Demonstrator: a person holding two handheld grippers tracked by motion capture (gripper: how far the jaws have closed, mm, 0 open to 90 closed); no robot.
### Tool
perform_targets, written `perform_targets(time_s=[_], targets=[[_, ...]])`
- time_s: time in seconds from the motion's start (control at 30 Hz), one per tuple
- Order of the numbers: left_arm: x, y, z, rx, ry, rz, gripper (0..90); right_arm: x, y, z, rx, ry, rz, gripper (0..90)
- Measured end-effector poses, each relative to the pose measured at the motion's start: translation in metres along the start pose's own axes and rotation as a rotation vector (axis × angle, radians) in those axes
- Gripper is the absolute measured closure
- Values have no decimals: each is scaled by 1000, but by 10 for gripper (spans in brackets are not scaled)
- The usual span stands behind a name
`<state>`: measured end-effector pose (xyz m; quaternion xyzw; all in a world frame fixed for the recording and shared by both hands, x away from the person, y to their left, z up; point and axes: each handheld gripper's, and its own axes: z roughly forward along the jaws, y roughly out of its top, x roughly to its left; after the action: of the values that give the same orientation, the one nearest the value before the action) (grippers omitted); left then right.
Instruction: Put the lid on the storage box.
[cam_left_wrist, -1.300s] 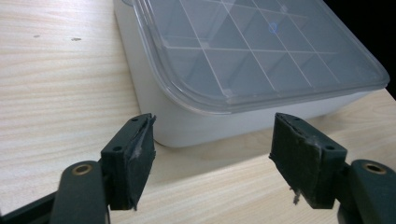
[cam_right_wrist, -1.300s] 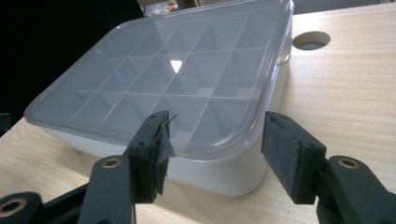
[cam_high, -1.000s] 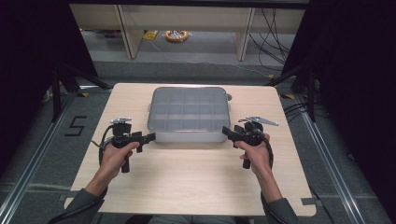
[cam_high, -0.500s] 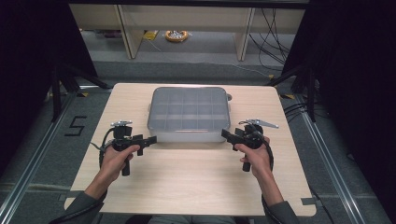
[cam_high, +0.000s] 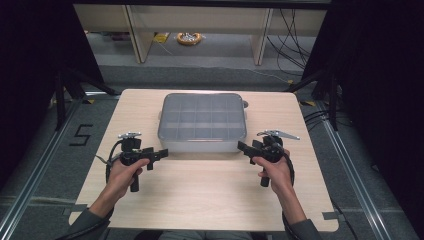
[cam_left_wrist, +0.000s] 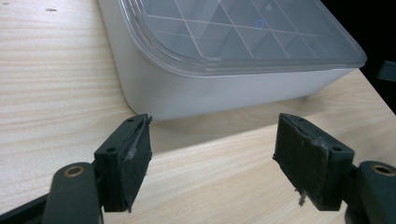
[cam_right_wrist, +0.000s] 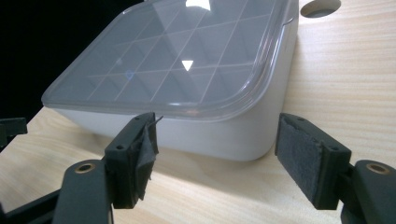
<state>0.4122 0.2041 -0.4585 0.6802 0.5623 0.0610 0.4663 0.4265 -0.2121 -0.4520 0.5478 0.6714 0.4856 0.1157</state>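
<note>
Now both claws sit level on either side of the box's (cam_high: 202, 122) near corners, pointed inward at it. Box: grey tub with a clear lid (cam_left_wrist: 243, 32), gridded compartments under it, placed mid-bench toward the far edge. Left claw (cam_high: 161, 153) released, jaws wide, nothing between the pads; its tip just beside the box's near-left corner, not touching. Right claw (cam_high: 242, 146) likewise released, and its jaws have just been opening further, nothing between them; tip just beside the near-right corner. Judgement: approach step, ahead of any grip, likely on the lid or the box itself. Next move calls for both claws to close the last gap together and bite matching points on the lid rim, so it comes up level. Left gripper view gives the overhang of the lid lip above the tub wall. Right gripper view adds a round hole (cam_right_wrist: 320, 6) in the bench beyond the box. High view gives the symmetry of both hands.
</note>
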Motion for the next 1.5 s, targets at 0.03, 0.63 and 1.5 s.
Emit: perform_targets(time_s=[0.03,0.63,1.5], targets=[[0,-1,0,1,0,-1,265,0,-1,0,1,3,-4,306],[-11,-24,5,39,-12,24,265,2,-13,-6,31,11,9,299],[-19,-63,-15,84,-34,145,253,21,-42,-18,74,48,-23,264]])
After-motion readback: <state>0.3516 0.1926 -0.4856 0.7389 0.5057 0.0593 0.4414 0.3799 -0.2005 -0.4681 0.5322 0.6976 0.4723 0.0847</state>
